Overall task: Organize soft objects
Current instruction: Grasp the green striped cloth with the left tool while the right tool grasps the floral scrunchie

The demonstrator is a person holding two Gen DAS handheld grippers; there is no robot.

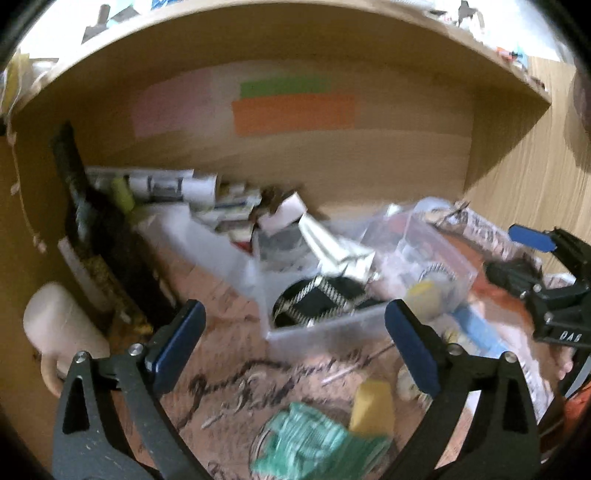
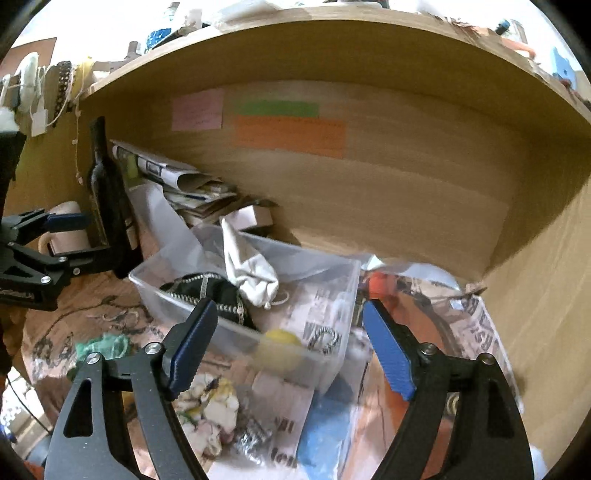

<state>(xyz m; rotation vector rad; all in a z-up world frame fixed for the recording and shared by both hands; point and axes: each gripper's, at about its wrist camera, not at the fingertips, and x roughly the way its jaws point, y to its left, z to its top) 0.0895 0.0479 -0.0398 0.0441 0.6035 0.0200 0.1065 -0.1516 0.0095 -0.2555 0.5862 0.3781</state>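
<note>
A crumpled white cloth pouch (image 2: 251,266) is draped over the clear plastic bin (image 2: 236,332); both grippers' jaws are held apart, empty; newsprint lettering is blurred.

I'm looking into a wooden alcove (image 2: 406,206), its light-brown back panel carrying a pink paper note (image 2: 197,109), a green strip (image 2: 277,109) and an orange sheet (image 2: 290,136). A curved wooden shelf (image 2: 332,40) roofs the space, with clutter along its top that I can't make out through the blur. The right side wall (image 2: 546,295) is the same wood grain. Daylight, possibly from a window, washes out the upper left corner (image 2: 74,22). A dark bottle (image 2: 105,199) stands against the left side, beside stacked papers (image 2: 184,181).
</note>
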